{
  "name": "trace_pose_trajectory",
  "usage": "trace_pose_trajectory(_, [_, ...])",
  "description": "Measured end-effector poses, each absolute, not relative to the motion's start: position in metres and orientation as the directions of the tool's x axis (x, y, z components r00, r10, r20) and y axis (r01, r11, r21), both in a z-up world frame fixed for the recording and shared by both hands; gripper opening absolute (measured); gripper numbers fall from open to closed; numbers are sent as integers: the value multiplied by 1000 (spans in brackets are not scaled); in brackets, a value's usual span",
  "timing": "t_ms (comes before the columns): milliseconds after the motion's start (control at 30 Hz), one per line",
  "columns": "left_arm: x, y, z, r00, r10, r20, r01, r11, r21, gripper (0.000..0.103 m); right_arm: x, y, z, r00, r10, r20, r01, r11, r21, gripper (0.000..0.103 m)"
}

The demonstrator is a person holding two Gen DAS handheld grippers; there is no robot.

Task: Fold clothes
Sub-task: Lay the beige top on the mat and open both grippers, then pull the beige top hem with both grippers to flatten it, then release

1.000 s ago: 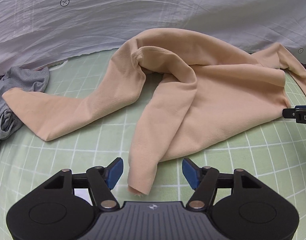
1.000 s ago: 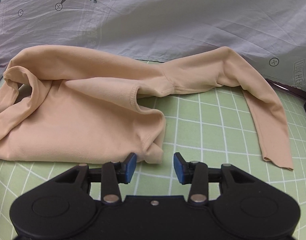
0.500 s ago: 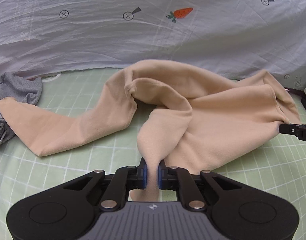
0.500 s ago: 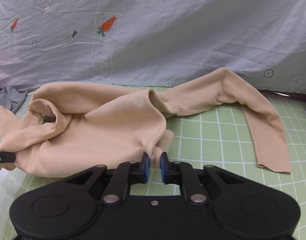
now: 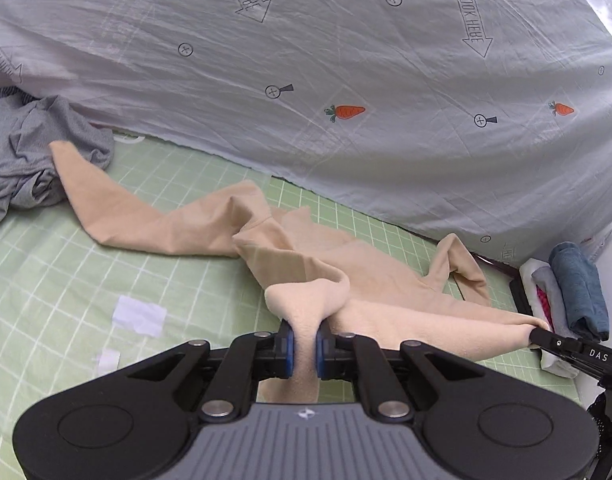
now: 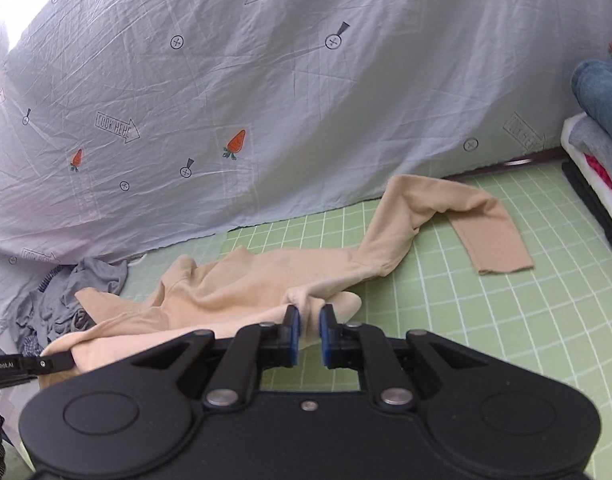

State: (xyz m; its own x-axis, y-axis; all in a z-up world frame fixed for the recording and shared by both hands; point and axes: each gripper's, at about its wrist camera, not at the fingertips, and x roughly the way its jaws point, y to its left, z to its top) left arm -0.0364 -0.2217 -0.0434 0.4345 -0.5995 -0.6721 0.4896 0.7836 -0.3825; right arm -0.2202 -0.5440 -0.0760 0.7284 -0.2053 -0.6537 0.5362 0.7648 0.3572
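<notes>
A: With both claws clamped on the beige top's (image 5: 369,280) hem, left claw (image 5: 304,346) and right claw (image 6: 310,334) should lift evenly, keeping the edge taut.
B: Agreed. Top's half raised, sleeves trailing on the green mat (image 6: 485,320).
A: Room ahead is open; grey clothes (image 5: 30,156) far left, folded stack (image 5: 573,292) far right.

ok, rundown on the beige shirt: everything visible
The beige long-sleeved knit shirt looks soft, stretchy and plain, and lies crumpled on the green grid mat. Its bottom edge is raised, pinched by the left tool and the right tool. One sleeve end rests against the grey crumpled garment; the other lies bent on the mat.
</notes>
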Motion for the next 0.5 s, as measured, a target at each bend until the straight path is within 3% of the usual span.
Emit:
trace_pose_trajectory(100, [-42, -204, -81, 375, -486, -790, 372, 859, -352, 18, -245, -537, -73, 732, -180, -657, 551, 724, 415, 17])
trace_pose_trajectory(200, [-50, -195, -109, 361, -321, -875, 330, 922, -202, 18, -251, -528, -87, 688, -203, -697, 585, 723, 367, 21])
trace_pose_trajectory(233, [-54, -192, -112, 366, -294, -883, 330, 928, -172, 22, -253, -525, -91, 673, -210, -709, 596, 722, 351, 23])
trace_pose_trajectory(267, [-56, -187, -112, 367, -300, -881, 330, 927, -178, 25, -255, -522, -96, 657, -218, -722, 606, 721, 335, 30])
trace_pose_trajectory(333, [-59, -178, -112, 369, -339, -865, 331, 918, -219, 42, -259, -516, -105, 625, -232, -745, 626, 719, 301, 40])
trace_pose_trajectory(433, [-60, -182, -113, 356, -360, -862, 371, 901, -223, 56, -265, -508, -118, 576, -254, -777, 653, 715, 251, 43])
trace_pose_trajectory(500, [-61, -193, -118, 337, -336, -880, 414, 892, -182, 58, -265, -506, -126, 555, -244, -795, 665, 705, 248, 43])
